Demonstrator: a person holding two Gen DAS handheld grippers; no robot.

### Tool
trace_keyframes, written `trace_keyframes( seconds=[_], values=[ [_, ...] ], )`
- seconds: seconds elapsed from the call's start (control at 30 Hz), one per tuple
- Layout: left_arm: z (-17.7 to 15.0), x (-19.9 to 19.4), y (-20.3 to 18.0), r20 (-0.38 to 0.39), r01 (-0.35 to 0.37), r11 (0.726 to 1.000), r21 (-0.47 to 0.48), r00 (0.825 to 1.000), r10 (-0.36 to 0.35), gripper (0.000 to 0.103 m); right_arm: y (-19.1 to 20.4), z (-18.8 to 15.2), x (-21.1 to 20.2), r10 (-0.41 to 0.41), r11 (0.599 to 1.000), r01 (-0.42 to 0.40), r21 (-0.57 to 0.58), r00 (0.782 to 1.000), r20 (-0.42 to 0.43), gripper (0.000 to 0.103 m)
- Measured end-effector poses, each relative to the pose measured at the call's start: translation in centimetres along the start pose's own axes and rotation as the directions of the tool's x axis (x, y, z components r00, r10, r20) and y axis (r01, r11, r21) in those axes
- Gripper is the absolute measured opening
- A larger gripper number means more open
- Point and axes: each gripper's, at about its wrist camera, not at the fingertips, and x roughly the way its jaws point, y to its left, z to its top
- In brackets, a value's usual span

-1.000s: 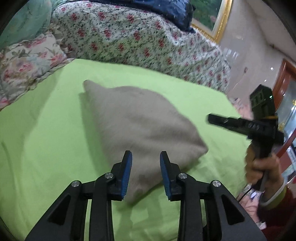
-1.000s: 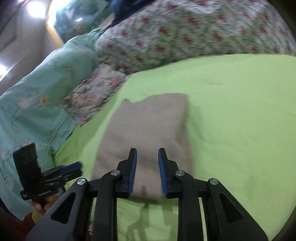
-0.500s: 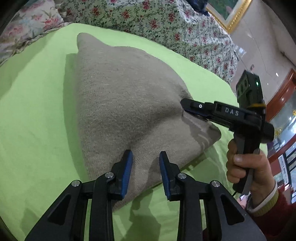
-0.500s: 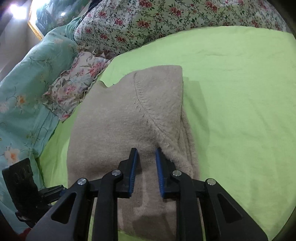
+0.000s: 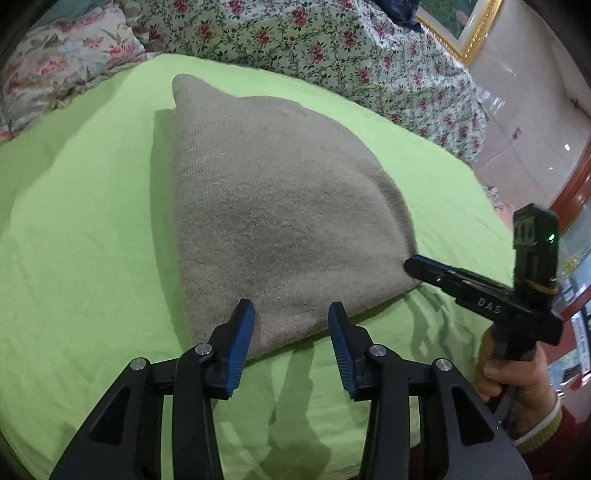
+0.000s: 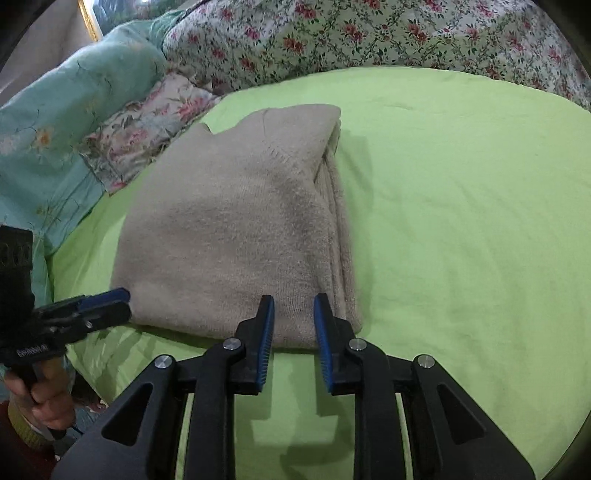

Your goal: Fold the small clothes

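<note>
— What's the bed [image 6: 461, 206] like from where you stand?

— Broad, under a lime-green sheet [image 5: 74, 258]. Plenty of open sheet on the far right side, in the right wrist view. Along the head runs a floral quilt [image 6: 369, 33], with a teal quilt [image 6: 55, 110] and a flowered pillow [image 6: 147, 136] crowding the left edge.

— And the clothing?

— A folded beige knit garment [image 6: 229, 229] lies flat near the bed's front edge, closer to the pillow side. Its layered edges show along the right side; its near edge faces both tools.

— The tools?

— The left gripper [image 5: 291, 332] hovers at the garment's near edge, blue-padded fingers [image 5: 240, 339] spread fairly wide, holding nothing. The right gripper [image 6: 293, 321] sits at the near right corner, fingers [image 6: 266, 332] parted more narrowly, the cloth's edge just beyond the tips; I can't tell if they touch it. In the left wrist view its tip meets the garment's corner.

— Any writing?

— "DAS" on the right gripper's side in the left wrist view. The small label on the left gripper's body is too blurred to read.

— Anything else around?

— A gilt picture frame [image 5: 465, 33] on the pale wall, reddish wooden furniture [image 5: 576, 177] at the right, and the person's right hand [image 5: 517, 387] on the handle, red sleeve at the wrist.
</note>
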Motion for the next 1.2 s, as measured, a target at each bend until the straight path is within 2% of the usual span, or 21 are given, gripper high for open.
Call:
trace_keyframes(
  seconds=[0.13,0.5,0.57,0.63,0.83,0.97,1.07,1.13,1.2],
  values=[
    [-0.3,-0.1,-1.0,0.007,-0.035,0.999,0.025,0.999,0.035,0.049,0.3,0.2,0.0,-0.018,1.0,0.018,-0.014,1.0,0.001,0.024],
    [-1.4,-2.2,-0.8,0.022,-0.094,0.996,-0.009,0.995,0.094,0.05,-0.1,-0.5,-1.6,-0.004,0.999,0.005,0.044,1.0,-0.016,0.024],
    [-1.5,-2.9,-0.9,0.031,-0.125,0.992,-0.002,0.992,0.125,0.053,0.0,-0.7,-2.2,-0.01,0.999,0.011,0.047,1.0,-0.016,0.028],
    [-1.7,-3.4,-1.1,0.038,-0.173,0.985,0.005,0.984,0.173,0.059,0.2,-0.9,-2.8,-0.02,0.999,0.02,0.041,1.0,-0.016,0.037],
    [-2.6,-4.0,-0.5,0.029,-0.205,0.979,-0.004,0.978,0.205,0.06,1.1,-2.4,-3.8,-0.016,0.999,0.017,0.032,0.999,-0.029,0.039],
    [-3.2,-4.1,0.1,0.012,-0.197,0.98,-0.016,0.98,0.197,0.06,1.7,-3.3,-4.0,-0.001,0.999,0.002,0.032,0.999,-0.05,0.039],
    [-3.5,-4.4,0.2,0.002,-0.202,0.979,-0.015,0.979,0.202,0.069,2.2,-3.7,-4.3,0.008,1.0,-0.007,0.023,0.998,-0.06,0.045],
    [-3.8,-4.8,0.2,0.003,-0.215,0.977,-0.012,0.977,0.215,0.08,2.5,-4.0,-4.6,0.014,1.0,-0.013,0.023,0.997,-0.07,0.05],
    [-4.0,-5.2,0.2,0.002,-0.23,0.973,-0.011,0.973,0.23,0.083,2.9,-4.2,-5.1,0.025,0.999,-0.024,0.021,0.997,-0.075,0.056]
  ],
)
